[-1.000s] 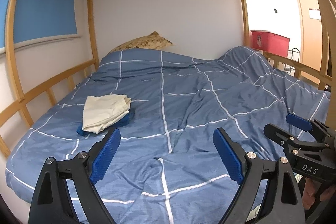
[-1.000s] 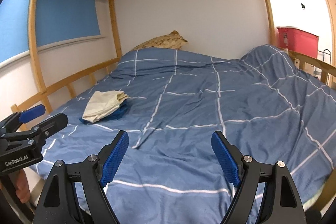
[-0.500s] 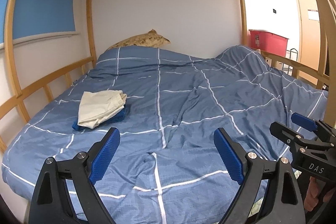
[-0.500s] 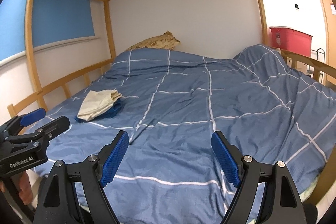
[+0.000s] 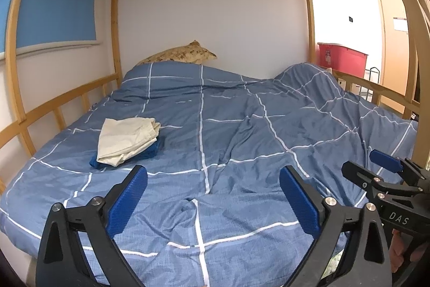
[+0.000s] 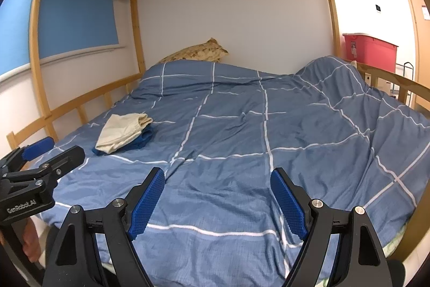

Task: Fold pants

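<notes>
Bed (image 5: 18,123): a wooden-framed lower bunk with slatted side rails and a slatted wooden platform overhead.
Duvet (image 5: 242,141): blue with a white grid, it covered the whole mattress, wrinkled across the middle and bunched into a mound at the far right corner.
Pillow (image 5: 182,55): tan and patterned, it lay at the head of the bed against the white wall, its lower edge tucked under the duvet.
Folded cream pants (image 5: 123,139): lay on the left side of the duvet, near the side rail.
Folded dark blue garment (image 5: 146,152): lay directly beneath the cream pants, its edges showing along their right and near sides.
</notes>
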Available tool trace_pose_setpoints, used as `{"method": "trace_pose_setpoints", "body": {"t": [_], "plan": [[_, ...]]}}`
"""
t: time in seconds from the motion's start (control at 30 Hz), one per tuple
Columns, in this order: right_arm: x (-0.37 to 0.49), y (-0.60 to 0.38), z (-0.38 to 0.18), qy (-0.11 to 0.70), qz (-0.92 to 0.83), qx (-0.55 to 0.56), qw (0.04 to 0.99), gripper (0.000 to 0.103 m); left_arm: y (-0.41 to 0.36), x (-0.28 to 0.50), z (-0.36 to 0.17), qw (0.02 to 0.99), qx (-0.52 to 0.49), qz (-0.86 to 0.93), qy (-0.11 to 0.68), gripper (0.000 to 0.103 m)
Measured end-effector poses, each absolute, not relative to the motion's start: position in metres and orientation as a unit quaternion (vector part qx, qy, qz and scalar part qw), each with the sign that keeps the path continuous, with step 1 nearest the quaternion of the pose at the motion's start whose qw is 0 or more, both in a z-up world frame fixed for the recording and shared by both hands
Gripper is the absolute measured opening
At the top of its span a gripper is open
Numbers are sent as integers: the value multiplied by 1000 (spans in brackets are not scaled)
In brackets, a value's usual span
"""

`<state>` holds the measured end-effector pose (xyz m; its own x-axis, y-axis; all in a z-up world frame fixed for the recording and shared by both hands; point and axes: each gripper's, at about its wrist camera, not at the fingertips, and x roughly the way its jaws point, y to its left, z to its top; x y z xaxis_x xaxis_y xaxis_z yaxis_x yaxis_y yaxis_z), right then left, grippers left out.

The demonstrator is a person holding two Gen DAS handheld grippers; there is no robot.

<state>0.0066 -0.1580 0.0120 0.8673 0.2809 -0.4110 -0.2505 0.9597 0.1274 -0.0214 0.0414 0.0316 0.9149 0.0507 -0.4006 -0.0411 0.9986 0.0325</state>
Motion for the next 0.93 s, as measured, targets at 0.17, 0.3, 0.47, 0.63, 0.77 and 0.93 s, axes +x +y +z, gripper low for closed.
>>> {"method": "trace_pose_setpoints", "body": {"t": [0.17, 0.3, 0.47, 0.63, 0.77, 0.93], "plan": [[11, -160, 11, 223, 139, 35, 964, 82, 42, -22, 34, 980, 12, 30, 197, 102], [12, -161, 10, 224, 140, 34, 964, 82, 42, -21, 33, 980, 12, 32, 198, 102], [13, -162, 10, 225, 138, 34, 964, 82, 41, -19, 31, 979, 13, 35, 198, 102], [16, -164, 8, 228, 135, 37, 963, 82, 40, -18, 30, 979, 13, 35, 200, 102], [19, -167, 5, 232, 132, 39, 963, 82, 38, -15, 26, 979, 12, 35, 201, 102], [25, -169, 1, 239, 129, 41, 961, 82, 34, -7, 21, 978, 10, 32, 208, 102]]}}
